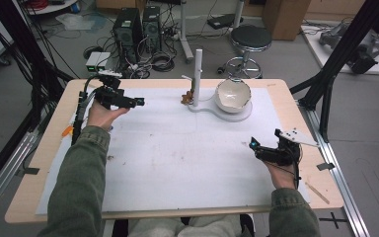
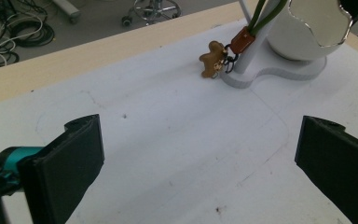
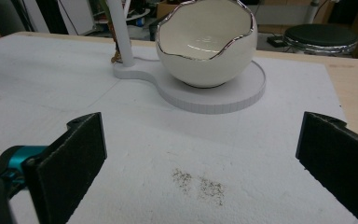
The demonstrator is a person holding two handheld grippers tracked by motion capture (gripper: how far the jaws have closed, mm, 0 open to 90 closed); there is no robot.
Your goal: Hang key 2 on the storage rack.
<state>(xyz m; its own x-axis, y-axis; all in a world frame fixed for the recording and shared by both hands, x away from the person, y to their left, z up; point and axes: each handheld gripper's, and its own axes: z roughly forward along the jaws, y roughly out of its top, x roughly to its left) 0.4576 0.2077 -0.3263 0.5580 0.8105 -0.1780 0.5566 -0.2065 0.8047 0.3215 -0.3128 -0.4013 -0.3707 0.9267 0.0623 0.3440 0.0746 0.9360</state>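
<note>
Inventory, my rig, logged remotely:

1. Left gripper [image 1: 139, 102]: I hold it at far-left of the table [image 1: 49, 148], above the white mat [image 1: 177, 158], pointing right twd the stand. In the left gripper view jaws stand wide apart, nothing betw. them, mat only underneath.

2. Right gripper [image 1: 253, 145]: near right edge of mat, close to me, pointing left/forward. Grey three-cornered plate on top. In the right gripper view jaws wide apart, nothing held; a smudge of dark specks [image 3: 198, 184] on the mat betw. them.

3. Keychain figure [image 2: 212, 59]: small brown gingerbread-man shape, at foot of the white post [image 1: 198, 76], on its left side as I see from the high view. Hangs/leans by dark rings touching the post base; brown-red sleeve [image 2: 242, 41] w/ green cords just above it. Well apart from both grippers, nearer the left one.

4. White stand base [image 1: 237, 114]: flat, keyhole-shaped, far centre of mat; post upright on the narrow end, bowl on the round end.

5. Eggshell bowl [image 3: 207, 44]: white, jagged silver-edged rim, cream inside, sits upright on round end of base. Can't see anything in it from the right gripper view.

6. Beyond table: black stool [image 1: 250, 38], PC towers [image 1: 135, 29], cables on floor.
</note>
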